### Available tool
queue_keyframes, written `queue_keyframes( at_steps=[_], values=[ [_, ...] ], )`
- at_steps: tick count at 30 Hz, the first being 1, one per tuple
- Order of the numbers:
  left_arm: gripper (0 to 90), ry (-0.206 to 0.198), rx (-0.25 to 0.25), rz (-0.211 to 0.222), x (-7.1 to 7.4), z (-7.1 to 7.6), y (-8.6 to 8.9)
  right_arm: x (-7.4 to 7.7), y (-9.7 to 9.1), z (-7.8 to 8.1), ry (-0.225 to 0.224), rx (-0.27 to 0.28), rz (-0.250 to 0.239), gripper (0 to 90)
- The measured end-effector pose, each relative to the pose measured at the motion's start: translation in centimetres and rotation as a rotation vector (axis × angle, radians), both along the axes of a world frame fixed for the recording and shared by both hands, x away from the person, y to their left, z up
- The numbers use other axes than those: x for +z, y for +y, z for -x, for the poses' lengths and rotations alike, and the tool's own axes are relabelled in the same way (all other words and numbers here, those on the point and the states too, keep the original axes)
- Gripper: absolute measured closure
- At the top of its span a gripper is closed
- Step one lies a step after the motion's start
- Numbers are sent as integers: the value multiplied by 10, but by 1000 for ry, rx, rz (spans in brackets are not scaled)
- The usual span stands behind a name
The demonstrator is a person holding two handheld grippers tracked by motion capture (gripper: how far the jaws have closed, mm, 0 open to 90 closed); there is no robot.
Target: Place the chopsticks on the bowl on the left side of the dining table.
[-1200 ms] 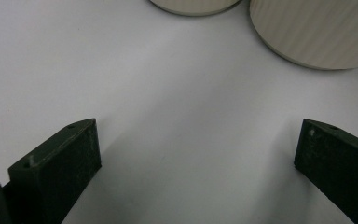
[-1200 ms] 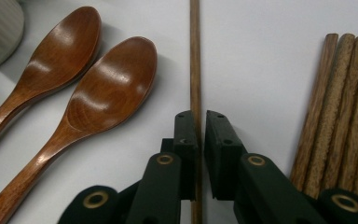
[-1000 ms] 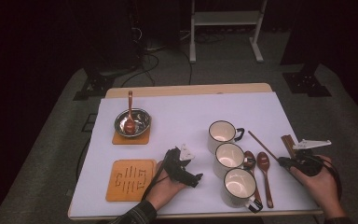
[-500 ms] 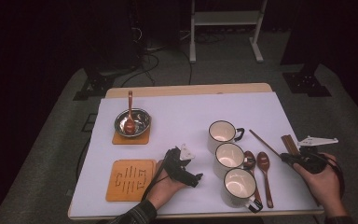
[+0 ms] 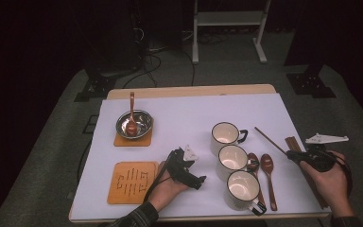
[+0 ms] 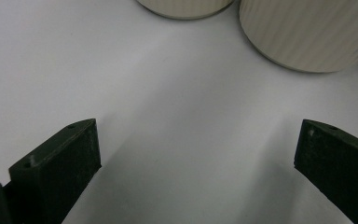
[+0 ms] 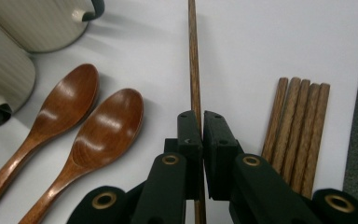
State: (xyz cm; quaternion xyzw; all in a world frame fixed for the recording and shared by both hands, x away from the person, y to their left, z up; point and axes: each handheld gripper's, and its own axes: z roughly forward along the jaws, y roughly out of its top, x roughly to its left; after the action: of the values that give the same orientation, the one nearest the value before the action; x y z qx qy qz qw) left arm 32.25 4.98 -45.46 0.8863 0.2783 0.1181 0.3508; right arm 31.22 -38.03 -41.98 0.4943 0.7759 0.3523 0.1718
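Single chopstick (image 7: 195, 56) is pinched in the right claw (image 7: 202, 122), jaws shut on it near its near end; in the right gripper view its long axis runs straight up the frame, away from the claw. In the high view the same chopstick (image 5: 269, 141) runs diagonally, far tip pointing up-left toward the far mug (image 5: 226, 137), near end at the right claw (image 5: 294, 155) by the bench's right edge. Whether it's lifted or touching the white sheet (image 5: 194, 118), can't tell. Right gripper view resolves what the high view blurs: four more chopsticks (image 7: 298, 130) bundled side by side just right of the claw, and two wooden spoons (image 7: 81, 126) to its left, bowls toward the mugs. Left claw (image 6: 198, 158) is open, jaws wide apart over bare sheet (nothing between them), two ribbed mug walls (image 6: 307, 32) ahead. The high view adds the far side: bowl (image 5: 133, 124) with a spoon on a coaster, second coaster (image 5: 132, 182) just beside the left hand (image 5: 168, 187).
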Motion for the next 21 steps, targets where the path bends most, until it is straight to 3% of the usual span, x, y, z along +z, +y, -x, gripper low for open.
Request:
queue_keyframes(
  at_steps=[15, 21],
  values=[
    [0, 7, -55, 12, 17, -6, 15, 17, 0, -10, -44, 4, -41, 853],
    [0, 18, -71, 41, 28, -14, 28, 25, 3, -17, -62, 17, -50, 853]
  ],
)
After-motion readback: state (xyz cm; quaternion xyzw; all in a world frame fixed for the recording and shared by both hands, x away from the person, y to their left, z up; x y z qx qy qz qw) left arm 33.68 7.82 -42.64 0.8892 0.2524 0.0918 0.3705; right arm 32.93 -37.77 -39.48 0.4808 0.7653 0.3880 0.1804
